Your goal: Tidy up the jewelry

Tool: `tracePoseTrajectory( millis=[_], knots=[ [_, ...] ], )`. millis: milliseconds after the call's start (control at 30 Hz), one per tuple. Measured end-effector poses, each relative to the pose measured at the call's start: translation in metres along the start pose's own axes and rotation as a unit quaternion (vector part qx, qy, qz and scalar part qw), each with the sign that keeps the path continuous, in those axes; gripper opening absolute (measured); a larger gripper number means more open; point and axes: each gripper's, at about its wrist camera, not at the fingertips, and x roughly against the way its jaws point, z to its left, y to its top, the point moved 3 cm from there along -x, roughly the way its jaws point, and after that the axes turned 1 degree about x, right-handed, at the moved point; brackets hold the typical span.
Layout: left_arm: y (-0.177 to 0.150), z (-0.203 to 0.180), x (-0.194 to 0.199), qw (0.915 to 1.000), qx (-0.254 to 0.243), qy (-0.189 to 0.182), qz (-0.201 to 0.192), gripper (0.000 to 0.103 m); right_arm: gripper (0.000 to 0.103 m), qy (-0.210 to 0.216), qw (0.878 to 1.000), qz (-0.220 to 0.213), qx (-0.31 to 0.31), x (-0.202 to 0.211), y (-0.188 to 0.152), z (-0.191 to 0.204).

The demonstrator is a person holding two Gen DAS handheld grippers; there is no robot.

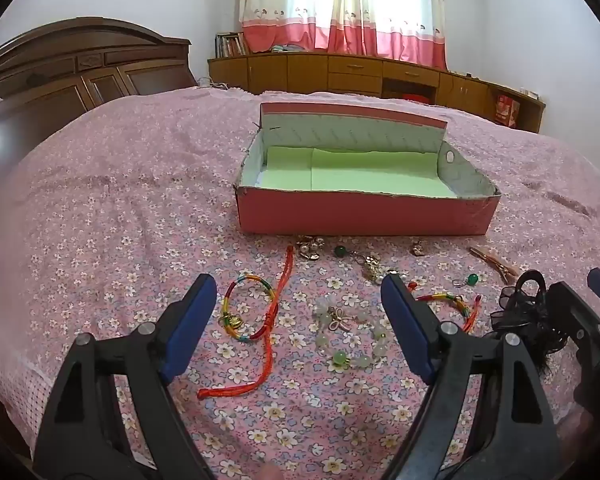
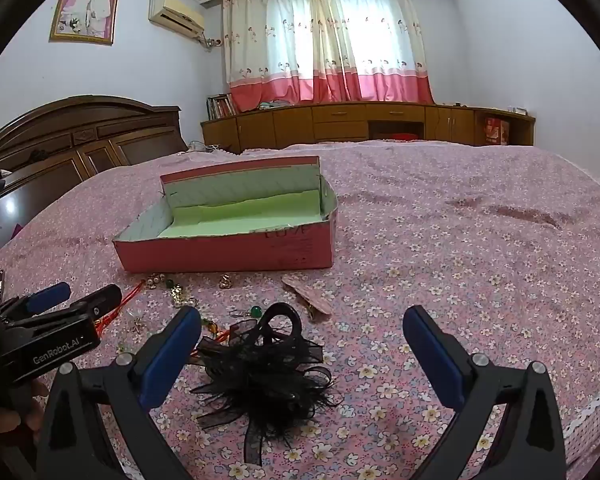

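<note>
Both claws are spread and hold nothing: the left gripper [image 1: 298, 312] hangs over two rainbow bangles, one [image 1: 249, 306] at its 10 o'clock and one [image 1: 452, 303] behind its right finger, plus one bead bracelet [image 1: 354, 342] between its fingers, and the right gripper [image 2: 302, 344] hovers over one black hair clip [image 2: 266, 376]. One pink box [image 1: 364, 212] with a green lining sits open at 12 o'clock on the floral bedspread [image 1: 100, 220]. One red cord [image 1: 274, 320], two green earrings [image 1: 470, 279], and one pink clip [image 1: 494, 264] lie before it.

black tongs [image 1: 298, 330] (blue pads), silver screws
</note>
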Motion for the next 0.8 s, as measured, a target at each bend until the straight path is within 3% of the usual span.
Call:
tracePoseTrajectory(
  millis=[800],
  knots=[
    [0.0026, -0.0028, 0.0064, 0.9998, -0.013, 0.005, -0.015, 0.077, 0.103, 0.003, 1.000, -0.005, -0.004, 0.0024, 0.0012, -0.0014]
  ],
)
